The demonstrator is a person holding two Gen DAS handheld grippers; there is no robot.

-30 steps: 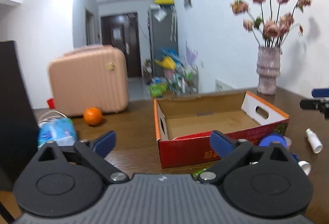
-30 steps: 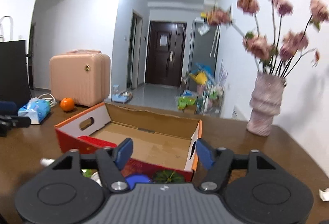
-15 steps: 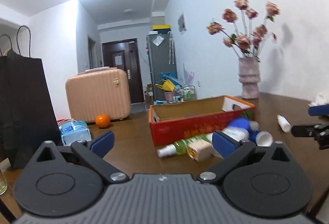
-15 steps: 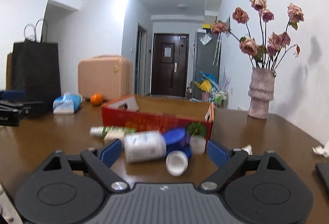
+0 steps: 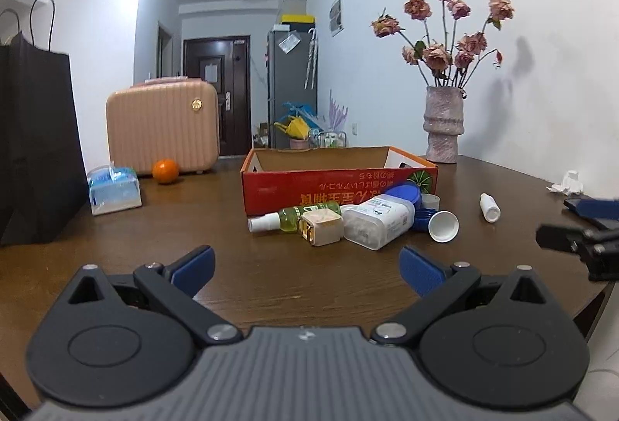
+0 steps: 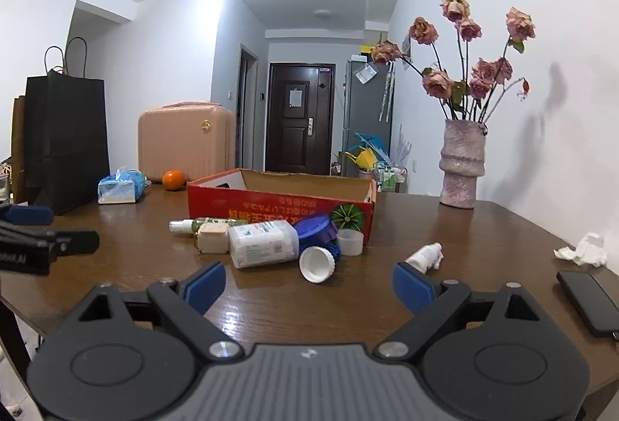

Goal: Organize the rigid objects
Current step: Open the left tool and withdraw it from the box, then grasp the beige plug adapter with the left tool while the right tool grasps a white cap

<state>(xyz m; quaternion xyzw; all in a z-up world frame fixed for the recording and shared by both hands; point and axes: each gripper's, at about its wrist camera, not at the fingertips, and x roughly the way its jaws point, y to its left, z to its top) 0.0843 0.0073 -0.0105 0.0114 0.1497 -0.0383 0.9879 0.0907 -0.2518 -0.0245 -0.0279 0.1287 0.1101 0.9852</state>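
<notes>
Both grippers hover low over the near edge of the brown table [image 5: 216, 212], well short of the clutter. Left gripper [image 5: 306, 268]: jaws wide apart, nothing between the blue pads. Right gripper [image 6: 308, 284]: jaws opening, also with nothing between them.

Red cardboard box [image 5: 336, 185] sits mid-table, open top, print upside down. The loose items lie in a cluster against its near wall:
- green spray bottle [image 5: 288, 219] on its side, nozzle pointing left
- small beige bottle with gold cap [image 5: 322, 227], touching the spray bottle
- clear white-labelled jar [image 5: 377, 223] on its side, just right of the beige bottle
- blue lid [image 5: 404, 193] leaning between jar and box
- white cap [image 5: 443, 225], mouth toward the near side, right of the jar

A small white bottle [image 5: 489, 207] lies apart, farther right.

Far left: black paper bag [image 5: 35, 142], tissue pack [image 5: 114, 189], orange [image 5: 165, 171], pink suitcase [image 5: 162, 127]. Far right: vase of dried roses [image 5: 443, 125]. Near right: crumpled tissue [image 6: 584, 250] and dark phone [image 6: 590, 301].
</notes>
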